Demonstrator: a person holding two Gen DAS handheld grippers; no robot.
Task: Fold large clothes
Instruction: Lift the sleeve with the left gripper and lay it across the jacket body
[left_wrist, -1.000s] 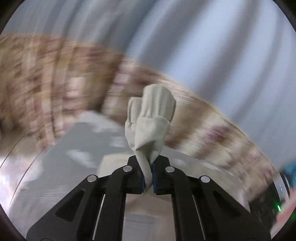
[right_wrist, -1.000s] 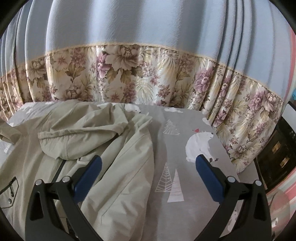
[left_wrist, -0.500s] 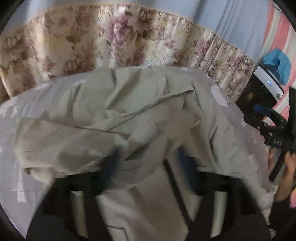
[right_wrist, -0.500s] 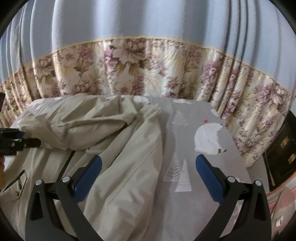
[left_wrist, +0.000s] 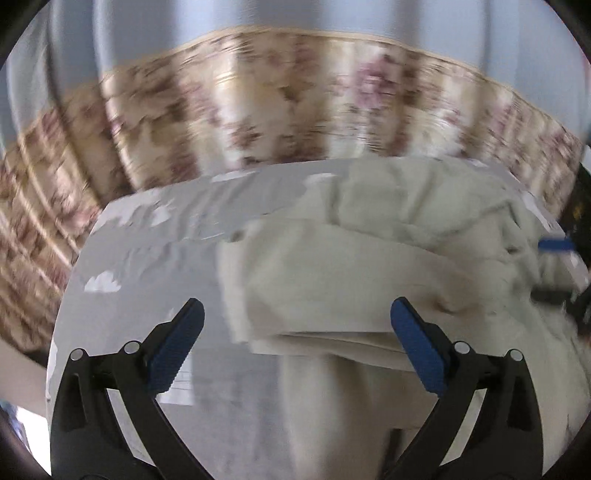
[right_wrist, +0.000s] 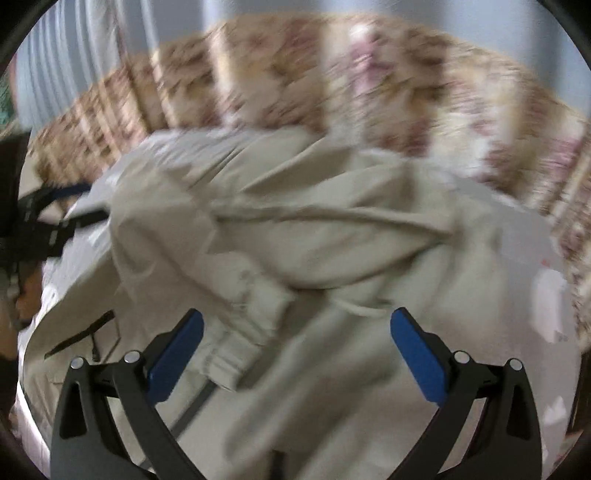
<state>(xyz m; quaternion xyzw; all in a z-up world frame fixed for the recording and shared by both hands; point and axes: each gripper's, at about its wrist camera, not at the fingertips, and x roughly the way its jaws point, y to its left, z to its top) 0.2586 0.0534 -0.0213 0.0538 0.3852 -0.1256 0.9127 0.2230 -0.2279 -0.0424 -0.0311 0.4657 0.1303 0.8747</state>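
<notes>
A large beige jacket (left_wrist: 369, 266) lies crumpled on a grey printed bedsheet (left_wrist: 155, 258). My left gripper (left_wrist: 297, 306) hovers over the jacket's folded left edge. Its jaws are opening wide and neither pad touches the cloth. In the right wrist view the same jacket (right_wrist: 314, 229) fills the middle, with a sleeve cuff (right_wrist: 236, 354) lying just below my right gripper (right_wrist: 297, 315). The right jaws are closing slightly, and no cloth is pressed between the blue pads. The left gripper (right_wrist: 48, 218) shows at that view's left edge.
A floral curtain hem (left_wrist: 295, 92) under blue drapes hangs behind the bed. A zip pocket (right_wrist: 79, 338) lies on the jacket at lower left. A person's hand (right_wrist: 26, 295) shows at the left edge. Bare sheet (right_wrist: 517, 258) lies right of the jacket.
The left gripper let go of the bunched cloth, opened wide and sank toward the bed. The jacket part it held now lies folded over. The right gripper swung left and down over the jacket.
</notes>
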